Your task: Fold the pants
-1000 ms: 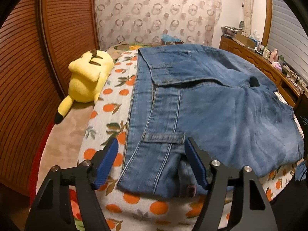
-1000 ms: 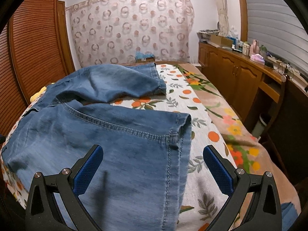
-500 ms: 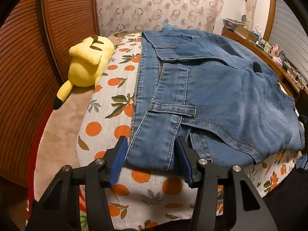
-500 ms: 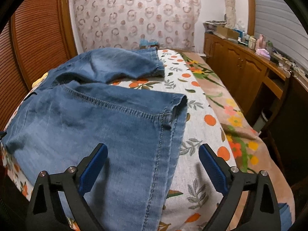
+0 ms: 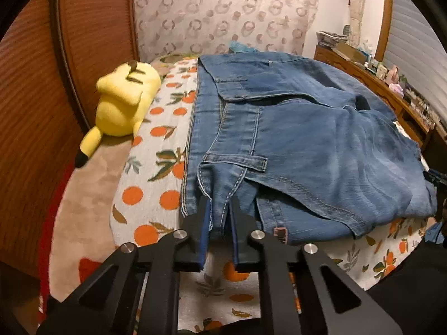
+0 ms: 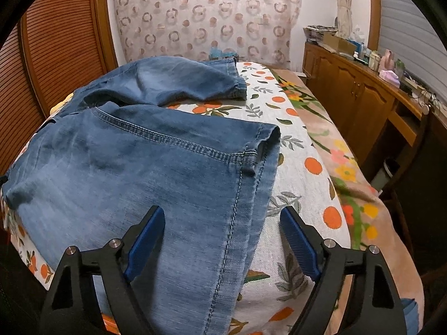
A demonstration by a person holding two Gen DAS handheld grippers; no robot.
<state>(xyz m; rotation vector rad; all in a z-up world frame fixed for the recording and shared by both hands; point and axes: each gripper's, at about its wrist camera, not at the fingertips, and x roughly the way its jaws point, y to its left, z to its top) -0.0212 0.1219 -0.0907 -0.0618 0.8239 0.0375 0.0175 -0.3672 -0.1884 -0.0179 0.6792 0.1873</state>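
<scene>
Blue jeans (image 5: pixel 307 145) lie spread across the bed, waist end toward the left wrist view. My left gripper (image 5: pixel 220 203) is at the near waistband edge. Its jaws are closing, and both blue pads pinch a bunched fold of denim beside the belt loop. In the right wrist view a jeans (image 6: pixel 139 162) leg, folded over at its hem, runs toward me. My right gripper (image 6: pixel 220 212) hovers over that leg with its jaws wide and closing. Denim lies between the fingers, but the pads do not touch it.
A yellow plush toy (image 5: pixel 125 103) lies at the bed's left side by brown louvred doors (image 5: pixel 33 83). The orange-print bedspread (image 6: pixel 301 173) shows bare to the right of the leg. A cluttered wooden cabinet (image 6: pixel 357 95) runs along the right wall.
The left jaws have come together from wide apart onto the waistband edge, bunching the denim. The right jaws have narrowed a little and tipped down over the leg.
</scene>
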